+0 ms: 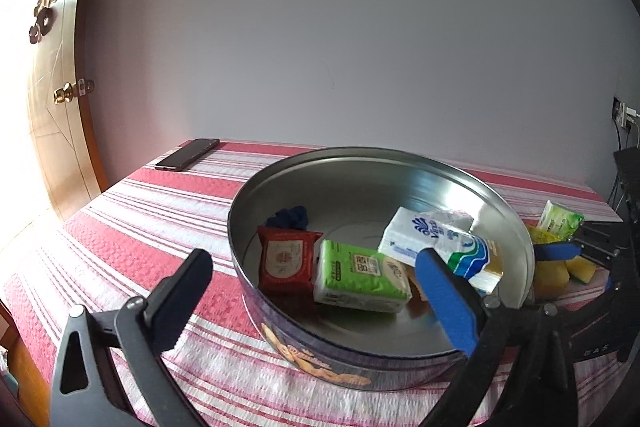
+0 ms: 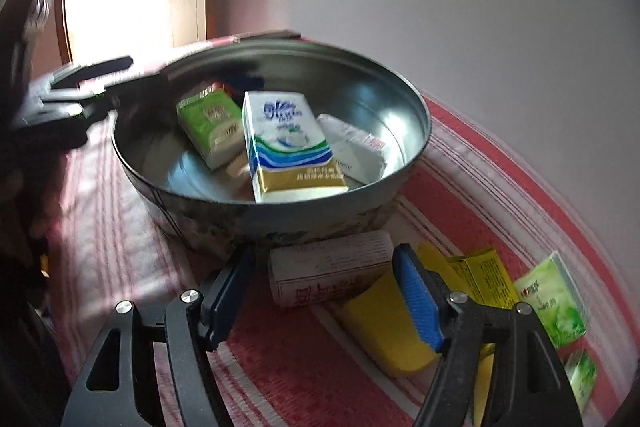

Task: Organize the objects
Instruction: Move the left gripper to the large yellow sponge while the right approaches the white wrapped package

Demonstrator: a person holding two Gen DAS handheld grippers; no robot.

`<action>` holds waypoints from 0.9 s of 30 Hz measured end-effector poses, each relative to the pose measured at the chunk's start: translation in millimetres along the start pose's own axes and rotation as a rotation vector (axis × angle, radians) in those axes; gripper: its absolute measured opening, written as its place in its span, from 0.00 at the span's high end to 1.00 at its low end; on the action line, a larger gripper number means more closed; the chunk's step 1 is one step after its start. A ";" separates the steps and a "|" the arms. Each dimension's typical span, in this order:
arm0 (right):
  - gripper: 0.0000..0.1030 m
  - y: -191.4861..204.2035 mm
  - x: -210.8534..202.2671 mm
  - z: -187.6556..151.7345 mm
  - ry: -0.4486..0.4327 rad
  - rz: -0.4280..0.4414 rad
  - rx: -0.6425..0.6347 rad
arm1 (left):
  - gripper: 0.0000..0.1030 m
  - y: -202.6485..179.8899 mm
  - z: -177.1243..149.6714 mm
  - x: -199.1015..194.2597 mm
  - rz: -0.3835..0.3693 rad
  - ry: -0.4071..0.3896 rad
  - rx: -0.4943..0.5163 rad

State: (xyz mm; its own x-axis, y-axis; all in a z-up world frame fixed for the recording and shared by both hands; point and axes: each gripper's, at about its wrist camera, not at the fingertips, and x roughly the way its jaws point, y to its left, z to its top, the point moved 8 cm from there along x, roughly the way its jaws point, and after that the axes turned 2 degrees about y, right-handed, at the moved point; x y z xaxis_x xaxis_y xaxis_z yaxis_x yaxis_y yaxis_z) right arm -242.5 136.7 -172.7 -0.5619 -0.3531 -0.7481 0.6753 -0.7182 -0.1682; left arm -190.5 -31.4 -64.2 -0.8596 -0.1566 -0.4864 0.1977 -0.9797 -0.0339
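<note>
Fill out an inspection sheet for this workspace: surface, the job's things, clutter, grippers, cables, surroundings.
Surface: red and white striped tablecloth, fully covering the table.
Job's things: round metal tin holding a red packet, a green tissue pack, a blue and white tissue pack, a white pack and a dark blue item. Outside the tin: a paper-wrapped roll, a yellow sponge, a yellow box, a green pack.
Clutter: phone at the far corner.
Grippers: left gripper open at the tin's rim; right gripper open around the roll.
Cables: wall socket with leads plugged in.
Surroundings: plain wall, wooden door.
</note>
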 end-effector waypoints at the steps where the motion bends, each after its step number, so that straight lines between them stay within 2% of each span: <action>1: 0.26 -0.9 1.8 -0.1 0.004 -0.006 -0.008 | 0.00 0.2 -0.4 -0.2 -0.001 0.001 -0.001; 8: 0.18 -7.6 10.2 -0.9 0.020 0.014 -0.035 | 0.00 -5.1 -6.3 2.1 -0.010 0.020 0.013; 14: 0.19 -6.5 12.2 0.5 0.015 0.031 -0.059 | 0.00 -9.7 -10.6 2.7 -0.012 0.026 0.025; 16: 0.21 -2.2 6.7 -0.7 -0.006 0.052 -0.046 | 0.00 -9.3 -12.7 3.2 -0.012 0.033 0.022; 18: 0.31 1.9 2.8 -2.2 -0.015 0.057 -0.045 | 0.00 -9.6 -12.8 3.0 -0.009 0.034 0.021; 27: 0.31 21.2 -6.7 -5.1 -0.062 0.054 -0.028 | 0.00 -16.6 -12.2 -1.2 -0.002 0.028 0.044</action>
State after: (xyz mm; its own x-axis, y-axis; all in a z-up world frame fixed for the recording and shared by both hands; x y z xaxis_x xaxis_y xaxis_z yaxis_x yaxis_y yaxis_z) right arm -222.0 126.9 -174.5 -0.5524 -0.4275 -0.7156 0.7176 -0.6807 -0.1473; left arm -187.0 -13.4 -73.7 -0.8463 -0.1519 -0.5106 0.1749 -0.9846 0.0030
